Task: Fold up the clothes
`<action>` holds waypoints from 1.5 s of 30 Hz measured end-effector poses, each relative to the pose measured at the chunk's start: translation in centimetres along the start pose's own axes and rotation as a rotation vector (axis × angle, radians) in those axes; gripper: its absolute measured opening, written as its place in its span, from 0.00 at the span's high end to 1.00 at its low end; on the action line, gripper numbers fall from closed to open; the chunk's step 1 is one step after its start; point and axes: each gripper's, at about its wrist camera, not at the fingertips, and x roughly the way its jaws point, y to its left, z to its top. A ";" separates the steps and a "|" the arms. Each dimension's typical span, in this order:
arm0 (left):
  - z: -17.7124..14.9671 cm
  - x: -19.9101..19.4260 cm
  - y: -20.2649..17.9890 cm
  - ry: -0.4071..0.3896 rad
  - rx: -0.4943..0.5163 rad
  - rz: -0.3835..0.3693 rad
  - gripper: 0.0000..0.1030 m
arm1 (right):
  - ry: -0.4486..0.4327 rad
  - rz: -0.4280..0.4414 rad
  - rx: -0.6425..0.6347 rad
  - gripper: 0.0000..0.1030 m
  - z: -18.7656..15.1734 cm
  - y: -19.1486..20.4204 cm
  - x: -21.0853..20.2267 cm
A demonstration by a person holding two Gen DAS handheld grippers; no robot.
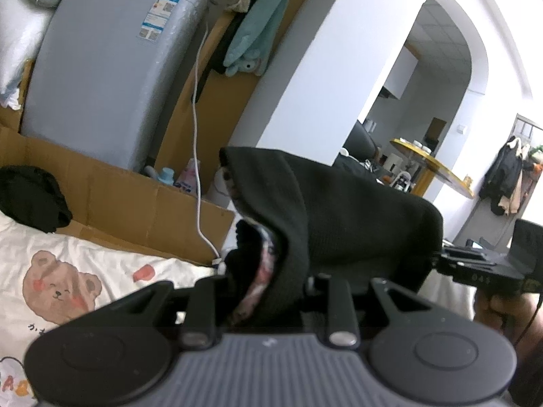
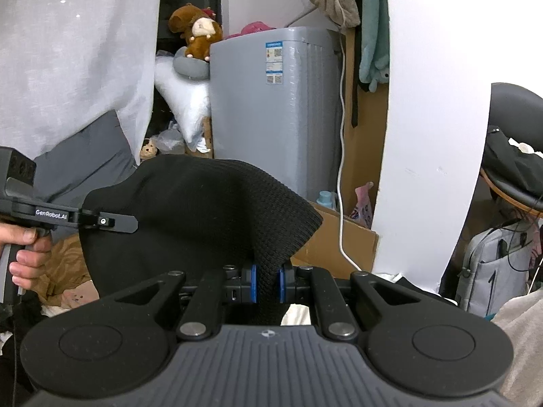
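Garment: a black knit garment (image 2: 203,210) hangs in the air between the two grippers, above the bed; a pink patterned lining shows in its opening in the left wrist view
Right gripper (image 2: 268,283): its blue pads (image 2: 254,283) are closed on a bunched strip of the black knit, so one edge hangs from this grip
Left gripper (image 1: 268,288): jaws partly closed with the fabric bunched between them; the pads themselves are hidden under the cloth, but the garment drapes from this point, so it reads as a grip
Why held so: with a hold at each side the piece hangs spread rather than crumpled, likely to line up edges before laying it down for a fold
Hands: a person's hand (image 2: 29,254) wraps the left gripper's handle, seen from the right wrist
Bed: bear-print sheet (image 1: 64,288) lies below and to the left, the likely surface for the fold
Surroundings: grey washing machine (image 1: 105,68), cardboard (image 1: 129,203) along the bed edge, white cable (image 1: 198,156) trailing down, a second dark garment (image 1: 30,196) on the sheet's far end
Stage: judged early, no fold visible yet
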 end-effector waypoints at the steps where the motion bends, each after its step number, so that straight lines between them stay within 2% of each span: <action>1: -0.1 0.1 -0.1 -0.001 -0.001 -0.003 0.72 | 0.000 -0.004 0.001 0.88 0.0 -0.1 0.1; 12: 0.0 0.7 -0.8 -0.011 -0.029 0.007 0.72 | -0.002 -0.028 0.005 0.88 0.7 -0.9 0.5; 14: 0.9 1.1 -1.3 -0.005 -0.038 0.009 0.72 | -0.009 -0.031 0.014 0.88 1.0 -1.3 0.4; 19: 4.0 1.9 -3.2 0.051 0.024 -0.006 0.72 | -0.033 -0.046 0.043 0.88 1.7 -2.5 -0.8; 29: 8.5 1.8 -7.3 0.070 0.112 -0.017 0.72 | -0.106 -0.059 0.084 0.88 3.6 -4.9 -3.0; 35: 8.5 4.7 -7.3 0.074 0.110 -0.067 0.72 | -0.117 -0.093 0.094 0.88 3.8 -6.9 -3.4; 45: 5.4 10.2 -6.2 0.087 0.066 -0.164 0.72 | -0.069 -0.194 0.117 0.88 2.2 -9.8 -1.5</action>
